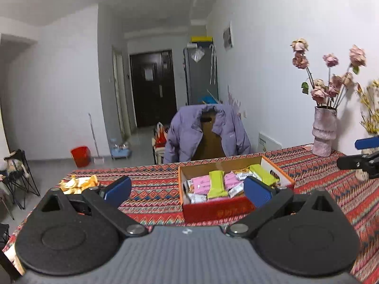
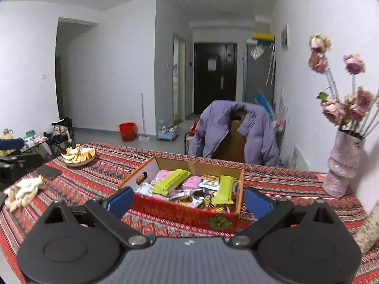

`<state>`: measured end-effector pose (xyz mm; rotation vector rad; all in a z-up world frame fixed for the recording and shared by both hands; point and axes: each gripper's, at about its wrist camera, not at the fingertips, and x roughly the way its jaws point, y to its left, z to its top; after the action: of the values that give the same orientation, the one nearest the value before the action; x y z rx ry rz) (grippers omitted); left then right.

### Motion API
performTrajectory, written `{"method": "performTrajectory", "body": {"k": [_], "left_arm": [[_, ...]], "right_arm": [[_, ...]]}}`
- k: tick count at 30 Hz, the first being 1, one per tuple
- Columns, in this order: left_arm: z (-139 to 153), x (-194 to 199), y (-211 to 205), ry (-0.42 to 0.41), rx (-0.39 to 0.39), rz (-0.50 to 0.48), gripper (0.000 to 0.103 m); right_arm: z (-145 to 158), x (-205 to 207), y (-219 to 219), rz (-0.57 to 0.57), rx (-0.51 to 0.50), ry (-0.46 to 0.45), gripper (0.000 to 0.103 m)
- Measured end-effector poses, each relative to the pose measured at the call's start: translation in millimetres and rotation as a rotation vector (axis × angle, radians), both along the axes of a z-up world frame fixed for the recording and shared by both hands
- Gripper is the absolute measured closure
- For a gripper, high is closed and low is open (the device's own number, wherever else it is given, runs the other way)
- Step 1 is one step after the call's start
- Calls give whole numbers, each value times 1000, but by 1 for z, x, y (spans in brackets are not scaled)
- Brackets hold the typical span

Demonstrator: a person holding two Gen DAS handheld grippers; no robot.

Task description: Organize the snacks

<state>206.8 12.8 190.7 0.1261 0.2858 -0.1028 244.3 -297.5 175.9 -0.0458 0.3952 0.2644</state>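
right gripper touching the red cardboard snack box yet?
Apart. In the right wrist view the right gripper stands wide open, empty, short of the red cardboard snack box; patterned tablecloth shows between the blue finger pads and the box.

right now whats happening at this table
A person holds two claws over the patterned tablecloth, sorting snacks. The left claw and right claw both stand open and empty, facing the red cardboard box filled with green and pink snack packets. Nothing is gripped at this moment.

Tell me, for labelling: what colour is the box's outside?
Red box, clearest in the right wrist view.
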Motion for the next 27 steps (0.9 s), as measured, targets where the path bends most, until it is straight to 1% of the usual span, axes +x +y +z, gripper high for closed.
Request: {"method": "performTrajectory", "body": {"k": [3,6,8,9,14,17,19,21,24,27], "left_arm": [[-25,-38,-1,-31,42,-5,0],[-47,-76,-6,-88,73,-9,0],[-60,-97,-8,-122,71,-11,0],[-65,-104,-9,-126,62,-6,0],[-95,-137,-7,-105,-3,30,0],[-113,-157,0,-92,-18,32,0],[-124,-166,4,-81,-32,58,0],[-135,-172,7,-54,-52,74,0],[-152,-179,10,-8,-91,94,0],[-166,-184,15,62,-127,62,0]], "right_arm": [[-23,-35,4,2,-26,-35,0],[-48,-69,12,-20,-83,-100,0],[-61,-91,16,-36,-104,-122,0],[-67,-102,18,-38,-104,-124,0],[-89,-148,28,-43,-80,-130,0],[-104,-172,38,-27,-75,-120,0],[-118,-188,47,-12,-80,-112,0],[-130,-200,57,-10,-68,-109,0],[-149,-217,65,-8,-16,-76,0],[-163,-228,73,4,2,-47,0]]}}
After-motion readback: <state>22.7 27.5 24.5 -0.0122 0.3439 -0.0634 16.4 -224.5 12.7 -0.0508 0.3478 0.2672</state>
